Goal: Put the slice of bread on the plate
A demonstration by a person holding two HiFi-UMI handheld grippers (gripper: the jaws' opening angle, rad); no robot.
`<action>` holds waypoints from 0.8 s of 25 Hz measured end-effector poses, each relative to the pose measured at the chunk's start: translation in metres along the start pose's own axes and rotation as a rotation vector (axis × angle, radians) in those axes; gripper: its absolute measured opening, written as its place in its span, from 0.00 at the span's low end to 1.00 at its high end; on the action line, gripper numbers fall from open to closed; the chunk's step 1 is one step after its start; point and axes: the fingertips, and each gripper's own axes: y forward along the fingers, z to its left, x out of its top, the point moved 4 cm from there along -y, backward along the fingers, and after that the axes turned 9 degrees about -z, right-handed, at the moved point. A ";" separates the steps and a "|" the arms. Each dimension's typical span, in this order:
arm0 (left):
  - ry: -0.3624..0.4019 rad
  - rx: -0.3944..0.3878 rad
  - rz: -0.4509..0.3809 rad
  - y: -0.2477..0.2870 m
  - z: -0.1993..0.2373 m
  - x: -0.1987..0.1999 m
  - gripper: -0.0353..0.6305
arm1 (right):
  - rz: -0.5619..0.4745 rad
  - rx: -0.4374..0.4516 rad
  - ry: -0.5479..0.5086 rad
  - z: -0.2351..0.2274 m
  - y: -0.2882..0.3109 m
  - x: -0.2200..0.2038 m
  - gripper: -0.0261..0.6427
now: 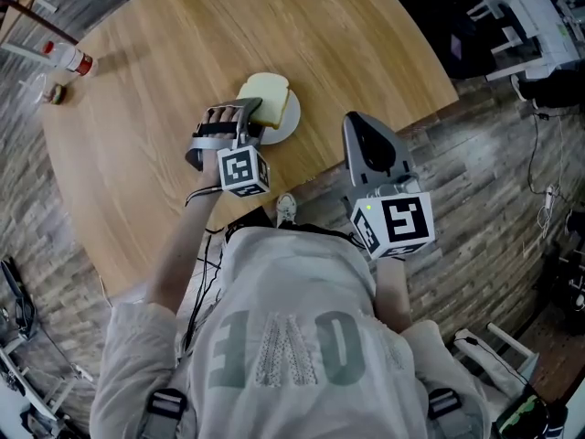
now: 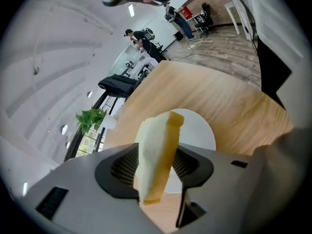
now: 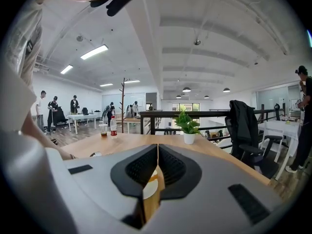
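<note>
The right gripper (image 3: 157, 150) has its jaws pressed together, nothing clamped between them. Low in the slit between them shows a sliver of white plate (image 3: 148, 190) with a yellowish bit of the slice of bread (image 3: 152, 178). Past the tips runs the wooden table (image 3: 122, 143). A potted plant (image 3: 187, 126) stands ahead and slightly right of the claw. A bottle (image 3: 113, 126) and a cup (image 3: 103, 129) stand ahead to its left. A draped chair (image 3: 243, 126) stands off to its right.
</note>
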 end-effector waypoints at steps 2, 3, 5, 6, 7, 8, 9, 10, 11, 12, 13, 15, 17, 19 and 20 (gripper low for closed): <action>-0.055 -0.040 -0.007 0.001 -0.002 0.000 0.41 | 0.000 -0.004 -0.001 -0.001 -0.002 -0.001 0.07; -0.072 -0.053 -0.011 0.001 -0.003 0.000 0.45 | 0.001 -0.007 -0.002 -0.002 -0.003 -0.001 0.07; -0.090 -0.074 -0.013 0.001 -0.005 0.001 0.49 | 0.003 -0.012 0.000 -0.003 -0.006 -0.003 0.07; -0.103 -0.083 -0.015 0.000 -0.006 0.001 0.51 | 0.004 -0.015 0.002 -0.004 -0.008 -0.003 0.07; -0.121 -0.091 -0.017 0.000 -0.007 0.001 0.54 | 0.004 -0.019 0.005 -0.005 -0.010 -0.003 0.07; -0.141 -0.095 -0.020 -0.001 -0.008 0.002 0.55 | 0.003 -0.023 0.009 -0.006 -0.011 -0.004 0.07; -0.158 -0.097 -0.021 -0.002 -0.007 0.002 0.57 | 0.000 -0.029 0.013 -0.007 -0.013 -0.004 0.07; -0.165 -0.098 -0.020 -0.003 -0.007 0.002 0.60 | -0.003 -0.034 0.018 -0.007 -0.015 -0.004 0.07; -0.163 -0.100 -0.017 -0.003 -0.006 0.001 0.62 | -0.008 -0.039 0.025 -0.007 -0.016 -0.004 0.07; -0.159 -0.101 -0.015 -0.005 -0.005 0.001 0.62 | -0.014 -0.042 0.033 -0.007 -0.017 -0.004 0.07; -0.160 -0.102 -0.016 -0.007 -0.004 0.001 0.64 | -0.020 -0.044 0.039 -0.007 -0.019 -0.004 0.07; -0.174 -0.108 -0.028 -0.011 -0.004 0.003 0.68 | -0.032 -0.043 0.045 -0.008 -0.020 -0.003 0.07; -0.168 -0.133 -0.039 -0.016 -0.007 0.005 0.81 | -0.042 -0.040 0.038 -0.009 -0.020 -0.001 0.07; -0.183 -0.140 -0.056 -0.024 -0.006 0.008 0.86 | -0.056 -0.035 0.014 -0.010 -0.018 0.005 0.07; -0.227 -0.124 -0.076 -0.029 0.000 0.010 0.86 | -0.068 -0.030 -0.004 -0.010 -0.016 0.009 0.07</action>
